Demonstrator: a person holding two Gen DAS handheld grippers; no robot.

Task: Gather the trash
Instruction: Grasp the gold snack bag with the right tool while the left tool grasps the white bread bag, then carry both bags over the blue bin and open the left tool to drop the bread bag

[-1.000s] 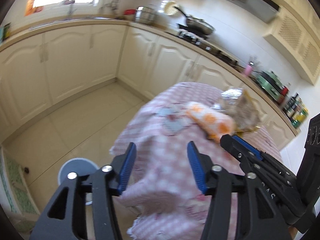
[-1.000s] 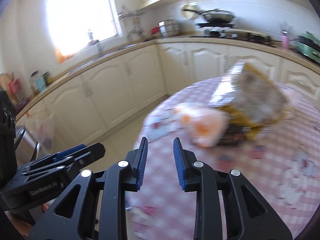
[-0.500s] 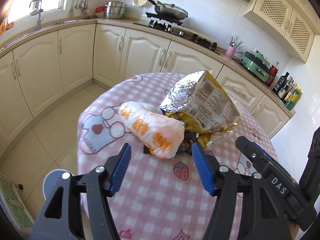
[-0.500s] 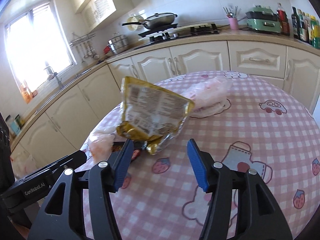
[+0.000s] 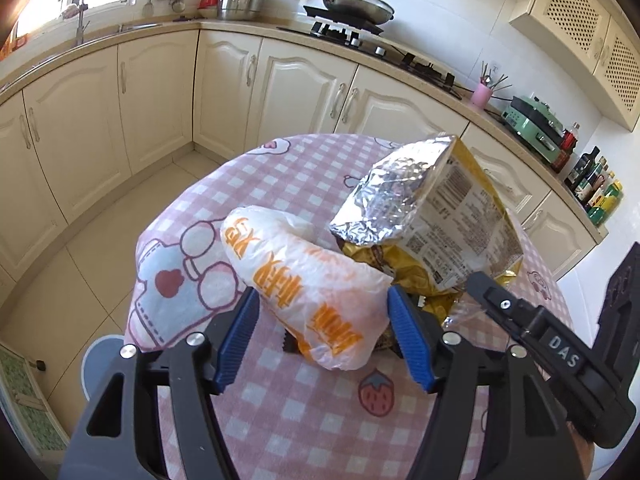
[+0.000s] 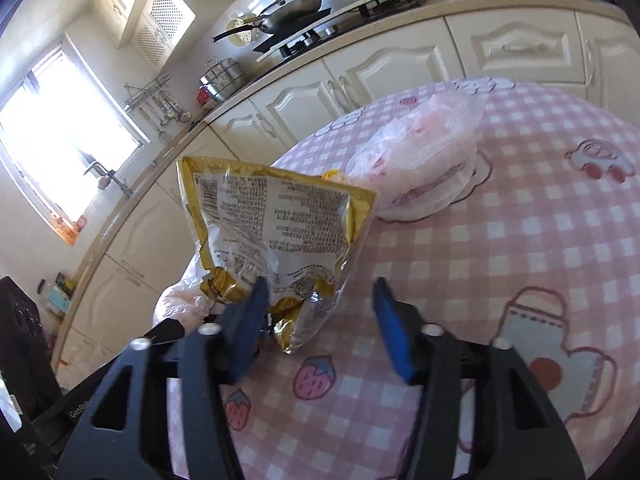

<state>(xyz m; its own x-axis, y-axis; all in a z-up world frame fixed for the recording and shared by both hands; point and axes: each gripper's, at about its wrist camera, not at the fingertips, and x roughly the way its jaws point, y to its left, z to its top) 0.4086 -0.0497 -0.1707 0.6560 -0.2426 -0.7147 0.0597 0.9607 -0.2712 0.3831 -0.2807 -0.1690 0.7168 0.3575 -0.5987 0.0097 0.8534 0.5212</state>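
- The left gripper [image 5: 322,336] stands open, its ribbed blue pads flanking but not pressing a soft white plastic bag with orange lettering [image 5: 304,280], which lies on the pink checked tablecloth [image 5: 280,412].
- The right gripper [image 6: 318,320], marked "DAS", is closing; a crinkled yellow foil-lined snack packet [image 6: 276,224], covered in fine print too small to read, sits between its jaws, pads not clamped.
- A thin clear plastic bag [image 6: 424,148] lies beyond.
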